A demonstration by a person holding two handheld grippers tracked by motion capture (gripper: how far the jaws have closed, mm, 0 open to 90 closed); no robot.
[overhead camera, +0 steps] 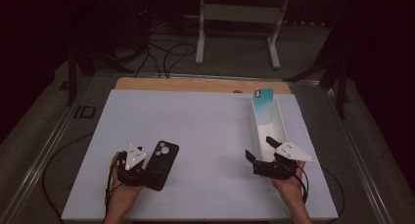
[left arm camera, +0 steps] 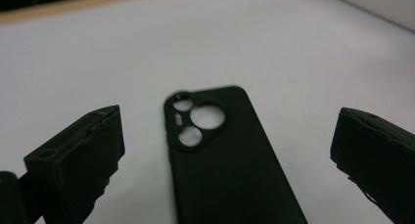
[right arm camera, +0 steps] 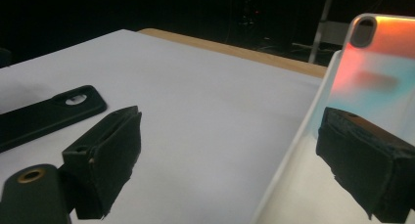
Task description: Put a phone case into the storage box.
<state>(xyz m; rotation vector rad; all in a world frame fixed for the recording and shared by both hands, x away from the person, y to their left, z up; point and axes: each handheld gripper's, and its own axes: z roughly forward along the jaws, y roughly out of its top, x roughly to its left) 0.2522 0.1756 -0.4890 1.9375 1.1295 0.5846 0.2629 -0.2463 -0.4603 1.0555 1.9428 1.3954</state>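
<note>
Left gripper point(left arm camera: 227, 150) sits with jaws spread wide, straddling the black phone case point(left arm camera: 225, 160) lying flat on the white table point(overhead camera: 205, 131). Right gripper point(overhead camera: 264, 153), jaws likewise apart, straddles the near wall of the white tray point(overhead camera: 283, 123), which holds an iridescent case point(overhead camera: 263, 105) propped at its far end.

Black phone case point(left arm camera: 225, 165): matt, smooth, plastic-like. White board point(overhead camera: 195, 131): smooth, matt. Bin point(overhead camera: 279, 121): white glossy plastic. Case at bin's 12 o'clock end point(right arm camera: 377, 62): glossy, iridescent.
</note>
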